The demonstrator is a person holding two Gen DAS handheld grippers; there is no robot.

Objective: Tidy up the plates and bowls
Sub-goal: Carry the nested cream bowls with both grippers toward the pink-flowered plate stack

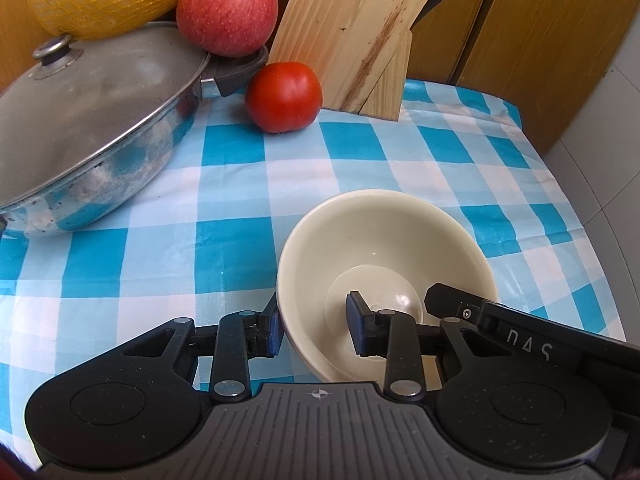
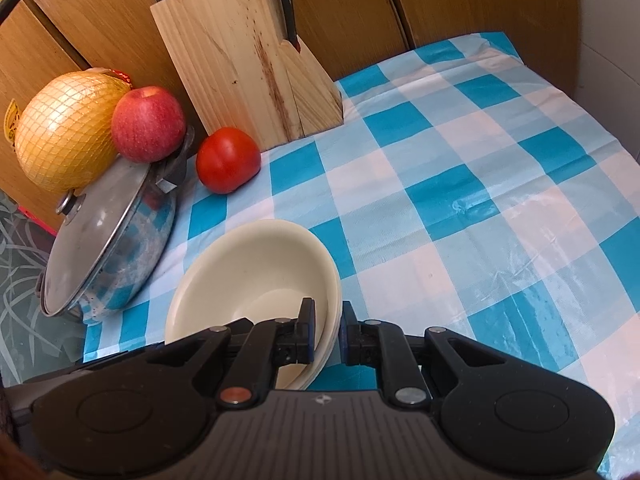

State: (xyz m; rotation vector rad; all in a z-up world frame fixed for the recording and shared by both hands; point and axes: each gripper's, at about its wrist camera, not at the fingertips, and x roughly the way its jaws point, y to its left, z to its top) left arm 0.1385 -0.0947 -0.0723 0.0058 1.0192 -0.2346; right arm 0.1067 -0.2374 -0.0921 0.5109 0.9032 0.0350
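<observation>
Left wrist view. The left tool (image 1: pixel 313 326) straddles the near-left wall of a cream bowl (image 1: pixel 386 264), one pad outside and one inside; the jaws stand moderately apart, and whether the pads press the wall cannot be told. The bowl sits mouth-up on the checked worktop (image 1: pixel 224 216), right of the lidded pan (image 1: pixel 92 128), well short of the tomato (image 1: pixel 283 97) and knife block (image 1: pixel 360 40). Part of the right tool enters at right.

Right wrist view. The right tool (image 2: pixel 326 330) is narrowed onto the near-right rim, which here shows two nested lips: stacked bowls (image 2: pixel 256 276). Being round, the stack has no long axis; it tips slightly toward the pan.

Risk, as judged: uneven lifting by the two tools could separate or tilt the nested bowls, and a thin rim pinch may slip on glazed ceramic.
</observation>
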